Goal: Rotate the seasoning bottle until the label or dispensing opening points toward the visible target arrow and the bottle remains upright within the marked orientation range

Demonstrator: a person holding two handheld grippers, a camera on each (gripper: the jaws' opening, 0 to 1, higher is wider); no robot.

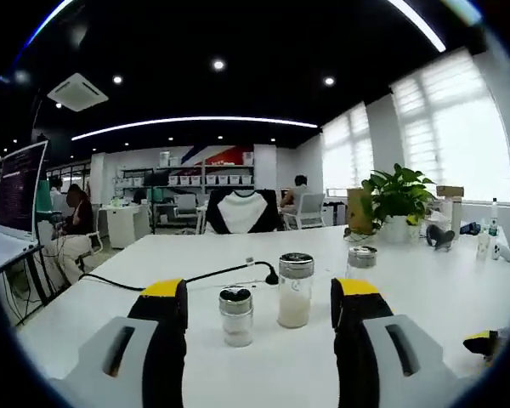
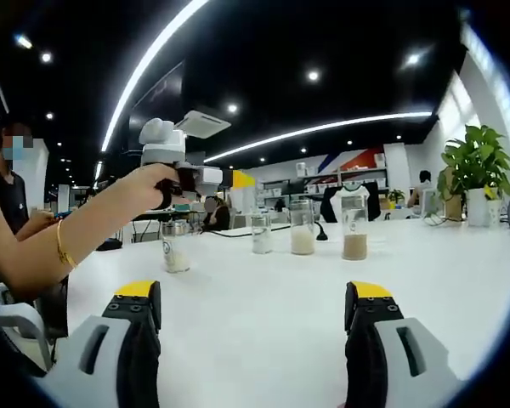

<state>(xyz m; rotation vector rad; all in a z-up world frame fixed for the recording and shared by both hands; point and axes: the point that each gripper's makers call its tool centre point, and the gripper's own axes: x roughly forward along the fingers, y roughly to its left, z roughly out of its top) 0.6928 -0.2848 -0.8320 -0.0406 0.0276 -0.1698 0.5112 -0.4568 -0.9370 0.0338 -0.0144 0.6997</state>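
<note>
On the white table [image 1: 425,297] stand seasoning bottles. In the left gripper view a short dark-lidded bottle [image 1: 236,316] and a taller bottle of white powder [image 1: 295,289] stand upright just beyond my open left gripper [image 1: 262,297]. A third bottle [image 1: 361,259] peeks over its right jaw. In the right gripper view my right gripper [image 2: 253,293] is open and holds nothing, well short of a row of upright bottles: one at the left [image 2: 176,246], two with white contents [image 2: 261,234] [image 2: 303,228], and one with brown contents [image 2: 354,228]. A hand holds the left gripper [image 2: 187,170] above the row.
A black cable [image 1: 195,278] crosses the table behind the bottles. A potted plant [image 1: 397,200] and small items stand at the far right edge. A monitor [image 1: 21,191] is at the left, with seated people and office chairs beyond. A person's arm [image 2: 68,229] reaches in from the left.
</note>
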